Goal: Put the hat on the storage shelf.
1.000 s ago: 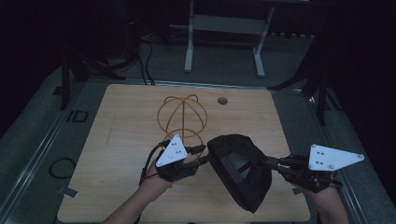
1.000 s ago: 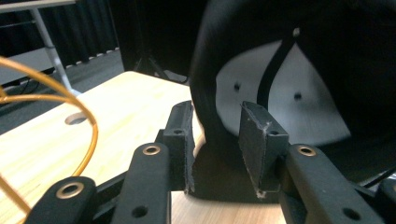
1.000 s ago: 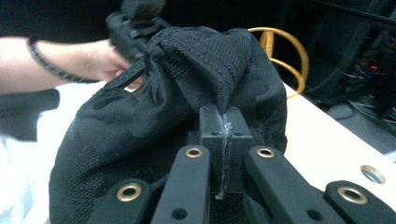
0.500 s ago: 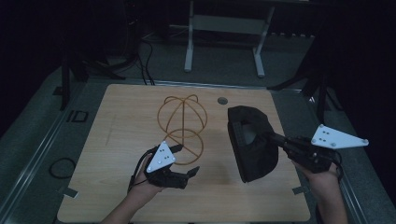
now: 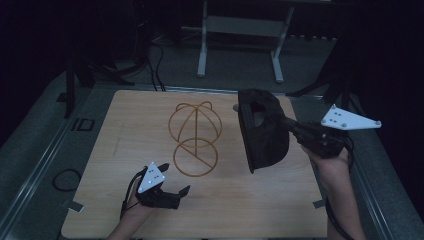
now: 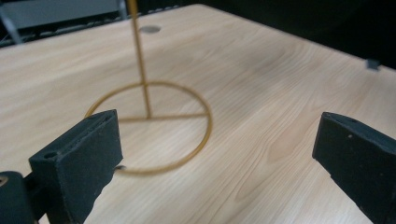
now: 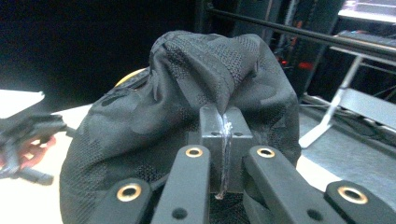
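A golden wire stand (image 5: 195, 135), a sphere of hoops on a post over a ring base, stands in the middle of the wooden table (image 5: 130, 125). My right gripper (image 5: 290, 125) is shut on a black cap (image 5: 262, 130) and holds it in the air to the right of the stand. In the right gripper view the jaws (image 7: 224, 126) pinch the cap's (image 7: 163, 93) fabric. My left gripper (image 5: 177, 178) is low near the front left. Its jaws have just been opening and hold nothing. In the left gripper view the wide jaws (image 6: 219, 140) frame the stand's post (image 6: 140, 60) and ring.
A small dark disc (image 5: 236, 107) is set in the table behind the stand. A metal frame (image 5: 240, 30) stands on the floor beyond the table. Cables (image 5: 65, 179) lie on the floor at the left. Bare wood (image 6: 280, 70) stretches right of the ring.
My left gripper drew away from the cap, sank toward the front left and spread its jaws. My right gripper carried the cap up and to the right, past the stand.
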Demonstrator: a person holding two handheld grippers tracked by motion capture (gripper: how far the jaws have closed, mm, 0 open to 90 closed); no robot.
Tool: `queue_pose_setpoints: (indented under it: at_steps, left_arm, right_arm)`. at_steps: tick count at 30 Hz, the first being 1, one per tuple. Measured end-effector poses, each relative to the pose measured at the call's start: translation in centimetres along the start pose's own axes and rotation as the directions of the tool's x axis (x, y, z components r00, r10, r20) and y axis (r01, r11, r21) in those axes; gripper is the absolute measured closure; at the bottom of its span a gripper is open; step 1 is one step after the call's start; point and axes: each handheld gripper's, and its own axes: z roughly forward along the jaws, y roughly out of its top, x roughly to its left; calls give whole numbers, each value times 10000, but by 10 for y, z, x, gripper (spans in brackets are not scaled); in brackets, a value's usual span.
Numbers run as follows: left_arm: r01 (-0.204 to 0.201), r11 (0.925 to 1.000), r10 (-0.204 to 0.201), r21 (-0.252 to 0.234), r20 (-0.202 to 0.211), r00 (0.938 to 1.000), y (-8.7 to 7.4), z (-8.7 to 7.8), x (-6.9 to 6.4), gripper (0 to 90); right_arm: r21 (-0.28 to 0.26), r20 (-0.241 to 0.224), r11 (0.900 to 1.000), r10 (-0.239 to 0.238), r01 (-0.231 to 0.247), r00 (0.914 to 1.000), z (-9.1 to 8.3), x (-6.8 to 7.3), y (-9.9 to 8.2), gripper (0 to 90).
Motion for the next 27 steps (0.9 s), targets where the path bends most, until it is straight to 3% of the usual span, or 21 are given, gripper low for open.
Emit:
queue_pose_setpoints:
  at_steps: [3,7,13,23,27]
  left_arm:
    - [250,9997,-251,-42,-224,9994,-11,-2,4,20]
    - [469,9984,-484,-301,-523,9975,-20,-7,7,20]
    - [736,9961,-764,-483,-572,9954,-25,-12,11,20]
    - [854,9951,-879,-495,-498,9949,-29,-12,12,21]
    - [926,9948,-943,-416,-428,9946,-30,-10,12,21]
  right_arm:
    - [106,113,9998,-160,159,9998,16,1,18,895]
    - [138,301,9995,-281,277,9992,29,3,29,895]
    - [315,431,9988,-398,384,9983,57,13,44,895]
    - [811,-276,9953,-514,535,9983,102,32,53,895]
    - [1103,-777,9925,-452,536,9960,122,43,54,894]
